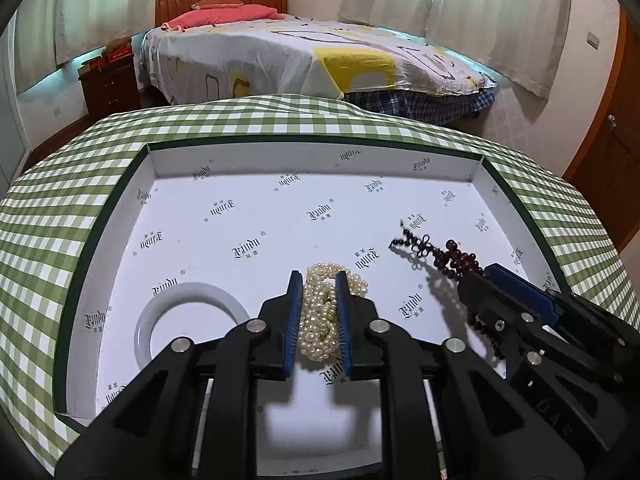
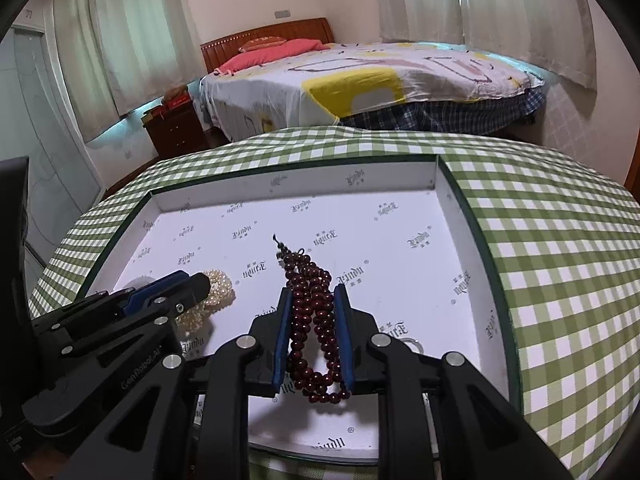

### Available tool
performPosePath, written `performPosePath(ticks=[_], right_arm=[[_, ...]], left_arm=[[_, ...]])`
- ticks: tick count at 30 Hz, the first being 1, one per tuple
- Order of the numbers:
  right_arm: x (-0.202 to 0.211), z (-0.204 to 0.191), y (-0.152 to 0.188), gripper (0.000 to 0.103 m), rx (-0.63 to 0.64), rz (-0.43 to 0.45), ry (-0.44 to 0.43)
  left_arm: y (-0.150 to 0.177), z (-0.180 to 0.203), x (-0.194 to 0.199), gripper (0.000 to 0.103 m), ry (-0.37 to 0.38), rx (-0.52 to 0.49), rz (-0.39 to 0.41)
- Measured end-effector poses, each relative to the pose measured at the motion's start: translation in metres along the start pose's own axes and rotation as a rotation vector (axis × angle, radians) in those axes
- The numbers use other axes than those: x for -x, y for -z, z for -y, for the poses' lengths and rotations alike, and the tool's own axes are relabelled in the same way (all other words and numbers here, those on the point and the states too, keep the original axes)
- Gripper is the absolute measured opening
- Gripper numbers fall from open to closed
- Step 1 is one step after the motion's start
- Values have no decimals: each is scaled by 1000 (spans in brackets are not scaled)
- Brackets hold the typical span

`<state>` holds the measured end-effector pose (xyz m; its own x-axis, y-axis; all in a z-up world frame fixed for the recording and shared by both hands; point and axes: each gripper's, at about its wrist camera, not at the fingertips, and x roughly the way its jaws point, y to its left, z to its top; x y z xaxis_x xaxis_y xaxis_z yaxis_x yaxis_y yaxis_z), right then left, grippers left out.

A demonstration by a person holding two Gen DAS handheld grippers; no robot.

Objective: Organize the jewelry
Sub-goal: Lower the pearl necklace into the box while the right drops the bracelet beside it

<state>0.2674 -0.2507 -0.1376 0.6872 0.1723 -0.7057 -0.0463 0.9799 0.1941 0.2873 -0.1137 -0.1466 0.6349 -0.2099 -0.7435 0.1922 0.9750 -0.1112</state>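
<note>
Left gripper (image 1: 318, 280): clamped on the pearl strand (image 1: 320, 320), low inside the box.
Right gripper (image 2: 312, 292): clamped on the dark red bead string (image 2: 312, 320), just right of the pearls.
White bangle (image 1: 188, 320): flat on the box floor, left.
Box (image 1: 312, 160): open, on the green checked cloth (image 1: 60, 220).
Bed (image 1: 320, 56): beyond.
</note>
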Motion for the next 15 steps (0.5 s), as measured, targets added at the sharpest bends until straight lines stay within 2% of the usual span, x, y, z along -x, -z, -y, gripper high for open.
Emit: performPosePath(ticks=[2,7,9,15], right_arm=[[1,1,0,33,2,2,1],[3,3,-1,38,-4,10,11],[4,5,-1,43,-8,15,17],[9,6,-2,46,-2,30,22]], left_arm=[[-1,0,-3,33,-5,-1,-6],[-1,-4,-2,49,-13,24,-3],[-1,-7,-1,51,-3,38,-2],[0,-11,7,58,11,48,3]])
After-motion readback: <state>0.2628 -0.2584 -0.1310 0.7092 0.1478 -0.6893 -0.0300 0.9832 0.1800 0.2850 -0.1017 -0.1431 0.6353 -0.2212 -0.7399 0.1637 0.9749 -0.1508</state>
